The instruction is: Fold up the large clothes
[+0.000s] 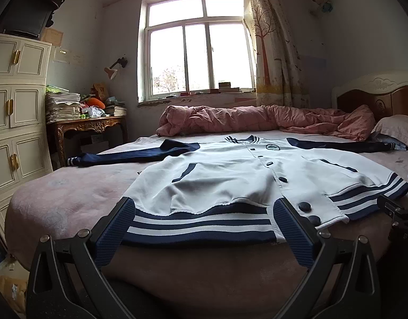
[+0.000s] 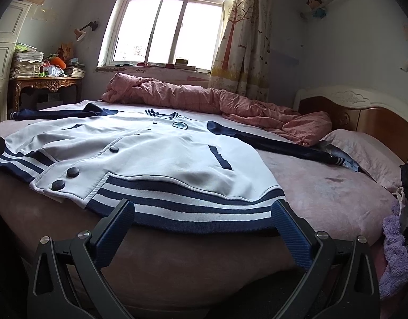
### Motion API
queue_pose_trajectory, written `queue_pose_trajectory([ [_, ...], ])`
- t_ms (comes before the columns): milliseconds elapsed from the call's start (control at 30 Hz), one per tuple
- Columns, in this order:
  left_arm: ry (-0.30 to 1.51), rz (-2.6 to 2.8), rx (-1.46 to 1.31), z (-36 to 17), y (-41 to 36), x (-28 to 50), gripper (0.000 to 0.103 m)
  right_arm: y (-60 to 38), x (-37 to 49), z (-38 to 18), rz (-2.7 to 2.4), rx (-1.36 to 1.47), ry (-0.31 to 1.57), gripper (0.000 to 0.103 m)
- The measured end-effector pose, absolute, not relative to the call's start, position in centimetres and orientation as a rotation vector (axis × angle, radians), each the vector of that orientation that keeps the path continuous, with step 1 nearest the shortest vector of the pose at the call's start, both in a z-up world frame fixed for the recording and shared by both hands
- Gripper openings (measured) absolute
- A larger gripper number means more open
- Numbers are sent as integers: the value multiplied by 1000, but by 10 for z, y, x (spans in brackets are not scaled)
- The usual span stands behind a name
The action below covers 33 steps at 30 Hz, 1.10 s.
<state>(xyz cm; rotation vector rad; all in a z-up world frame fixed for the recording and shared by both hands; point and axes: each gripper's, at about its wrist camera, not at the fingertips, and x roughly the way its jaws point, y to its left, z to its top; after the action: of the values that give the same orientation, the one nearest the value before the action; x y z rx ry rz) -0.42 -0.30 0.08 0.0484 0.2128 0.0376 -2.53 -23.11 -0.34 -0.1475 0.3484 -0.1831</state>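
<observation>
A white baseball jacket (image 1: 230,175) with navy sleeves and a navy-and-white striped hem lies flat, front up and buttoned, on the pink bed (image 1: 71,199). Its sleeves spread out to both sides. My left gripper (image 1: 204,210) is open, its jaws wide apart just in front of the left half of the hem, touching nothing. My right gripper (image 2: 204,210) is open the same way at the right half of the hem of the jacket (image 2: 150,154). The right gripper's edge shows at the far right of the left wrist view (image 1: 398,212).
A crumpled pink quilt (image 1: 257,119) lies along the far side of the bed. A pillow (image 2: 363,148) and wooden headboard (image 2: 363,111) are at the right. A cream cabinet (image 1: 15,106) and cluttered side table (image 1: 89,125) stand at the left. Purple cloth (image 2: 395,252) hangs at the right bed edge.
</observation>
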Motion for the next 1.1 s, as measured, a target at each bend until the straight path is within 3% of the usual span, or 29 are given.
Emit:
queue_pose_trajectory([
  [1100, 243, 36, 52, -3, -3, -1, 103, -229, -26, -4, -176, -143, 352, 103],
])
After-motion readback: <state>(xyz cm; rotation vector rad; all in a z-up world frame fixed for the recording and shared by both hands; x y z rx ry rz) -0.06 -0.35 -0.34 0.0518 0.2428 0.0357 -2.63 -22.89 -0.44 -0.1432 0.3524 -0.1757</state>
